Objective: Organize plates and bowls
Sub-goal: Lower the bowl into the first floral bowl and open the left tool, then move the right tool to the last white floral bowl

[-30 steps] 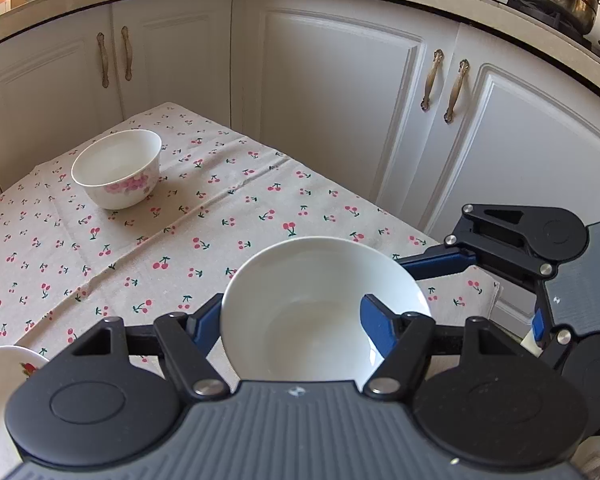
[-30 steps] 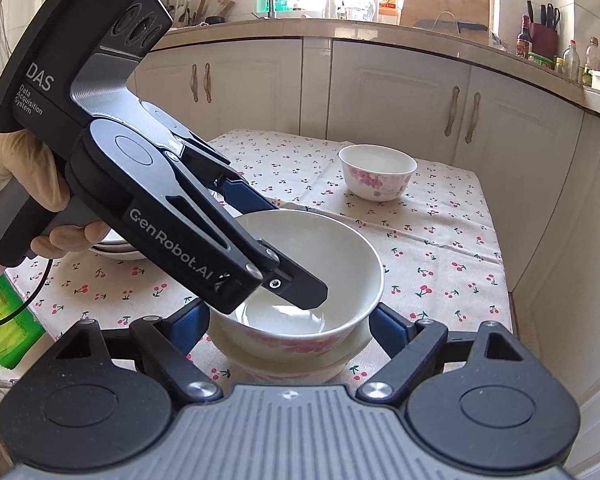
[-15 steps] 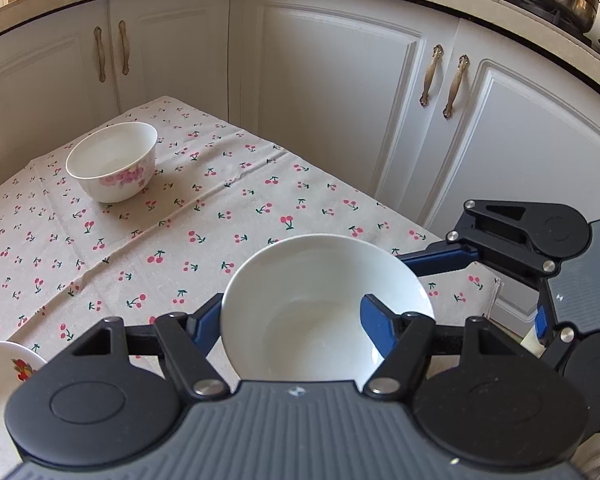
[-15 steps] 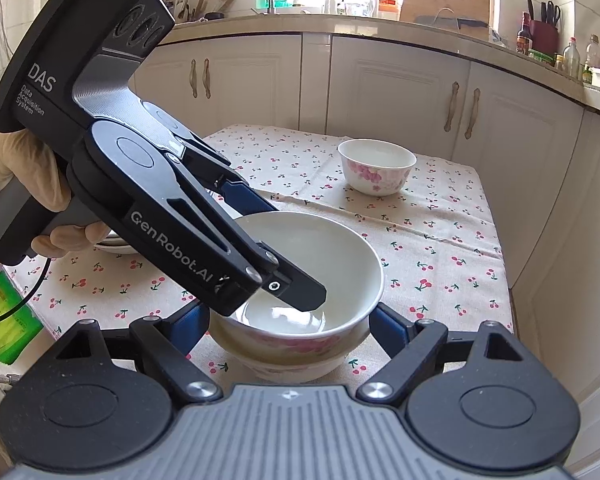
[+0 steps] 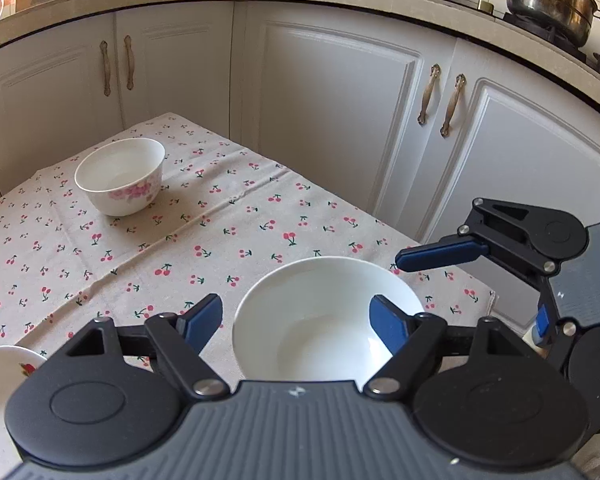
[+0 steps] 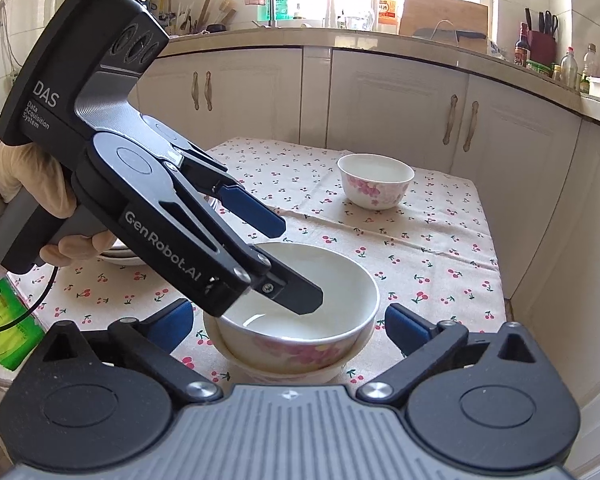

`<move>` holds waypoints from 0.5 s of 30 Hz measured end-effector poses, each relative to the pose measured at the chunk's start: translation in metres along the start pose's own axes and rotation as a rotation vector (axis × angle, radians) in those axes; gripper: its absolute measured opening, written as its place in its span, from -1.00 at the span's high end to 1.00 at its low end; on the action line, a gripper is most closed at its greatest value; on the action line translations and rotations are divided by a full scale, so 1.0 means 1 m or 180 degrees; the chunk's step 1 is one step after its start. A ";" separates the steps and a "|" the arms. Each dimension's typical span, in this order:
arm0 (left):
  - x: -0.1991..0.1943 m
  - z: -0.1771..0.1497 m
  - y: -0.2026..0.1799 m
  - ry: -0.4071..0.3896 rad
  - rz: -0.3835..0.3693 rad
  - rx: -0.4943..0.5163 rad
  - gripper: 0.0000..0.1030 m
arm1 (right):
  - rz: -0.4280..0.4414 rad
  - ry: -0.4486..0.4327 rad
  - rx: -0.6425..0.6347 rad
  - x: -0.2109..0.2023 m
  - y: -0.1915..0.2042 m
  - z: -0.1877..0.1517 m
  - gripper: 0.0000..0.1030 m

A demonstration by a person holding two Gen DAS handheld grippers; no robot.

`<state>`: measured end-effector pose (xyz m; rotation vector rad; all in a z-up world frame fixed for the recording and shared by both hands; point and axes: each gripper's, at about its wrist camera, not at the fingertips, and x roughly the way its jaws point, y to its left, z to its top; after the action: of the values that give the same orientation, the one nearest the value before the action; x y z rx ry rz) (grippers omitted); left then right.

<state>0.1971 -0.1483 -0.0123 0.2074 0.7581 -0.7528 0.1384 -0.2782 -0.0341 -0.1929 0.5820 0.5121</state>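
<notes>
A white bowl with pink flowers (image 6: 332, 280) sits nested in a second such bowl (image 6: 284, 372) near the table's front edge. My left gripper (image 5: 296, 316) straddles the top bowl's rim (image 5: 328, 272). One finger is inside the bowl and the other is outside, a little clear of the rim. Its jaws are opening and no pad presses on the bowl. My right gripper (image 6: 290, 320) has the stack between its fingers, with a small gap on each side, and its jaws are also opening. A third flowered bowl (image 5: 120, 176) stands alone at the far side of the table.
The cherry-print tablecloth (image 5: 220, 240) covers the table, with white cabinets close behind and to the right. A plate (image 5: 0, 380) lies at the near left, and stacked plates (image 6: 120, 256) show behind the gloved hand (image 6: 20, 184). A green packet (image 6: 4, 320) lies off the table's left edge.
The held bowl has come down and now rests inside the lower bowl. The left gripper's outer finger has come off the rim. The right gripper's fingers have spread wider.
</notes>
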 end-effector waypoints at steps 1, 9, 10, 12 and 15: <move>-0.004 0.001 0.002 -0.0034 0.0018 -0.0021 -0.57 | -0.0009 -0.0003 -0.0004 0.000 0.000 0.000 -1.00; -0.028 -0.001 0.010 -0.0150 0.0329 -0.0187 -0.64 | 0.0179 -0.0157 -0.0021 -0.009 0.013 0.007 -1.00; -0.029 -0.003 0.011 -0.0157 0.0343 -0.0208 -0.66 | 0.0215 -0.0167 -0.0040 -0.009 0.016 0.008 -1.00; -0.033 -0.009 0.011 -0.0178 0.0369 -0.0253 -0.72 | 0.0273 -0.0163 -0.0069 -0.009 0.022 0.007 -1.00; -0.039 -0.019 0.008 -0.0231 0.0465 -0.0294 -0.78 | 0.0337 -0.0118 -0.0094 -0.008 0.028 0.003 -1.00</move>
<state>0.1735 -0.1138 0.0001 0.1496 0.6990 -0.5825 0.1200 -0.2559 -0.0281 -0.1810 0.5508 0.6260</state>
